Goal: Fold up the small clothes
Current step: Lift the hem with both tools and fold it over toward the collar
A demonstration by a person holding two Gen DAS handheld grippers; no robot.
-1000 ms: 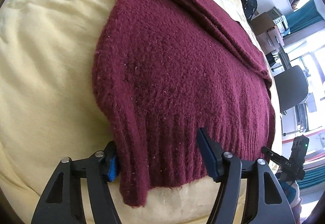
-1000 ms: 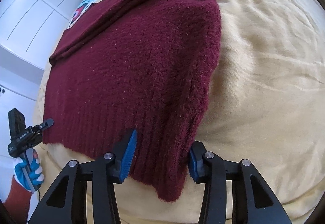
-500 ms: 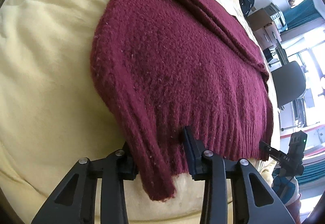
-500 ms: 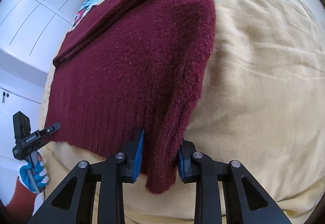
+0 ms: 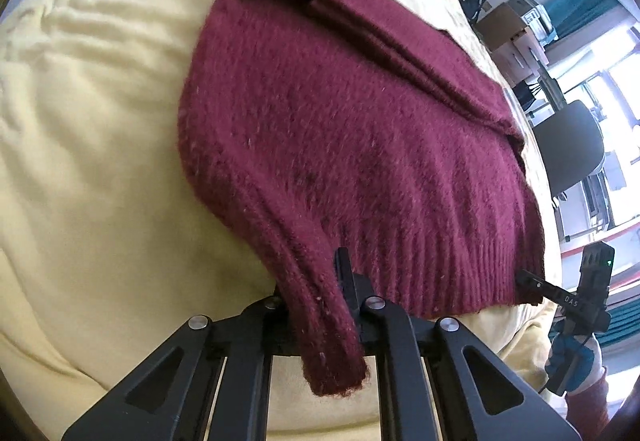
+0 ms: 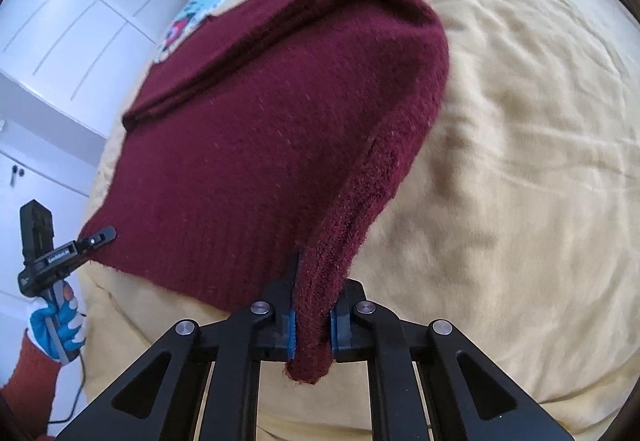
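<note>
Maroon sweater [image 5: 360, 145] pinched at both hem corners on the yellow bed [image 5: 88, 129]

It lies near the bed's front edge; the left tool [image 5: 320, 305] and right tool [image 6: 312, 321] have just closed, each pinching a corner. Uneven lifting could skew the fold, and the loose knit may stretch or slip free.

Bright daylight, blown-out window [image 5: 624, 81], strong fisheye edge distortion.

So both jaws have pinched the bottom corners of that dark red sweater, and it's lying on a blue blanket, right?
Not blue: the blanket is pale yellow, as both wrist views show. The rest holds: the left gripper and right gripper have just closed their jaws on the bottom corners of the dark red sweater.
</note>
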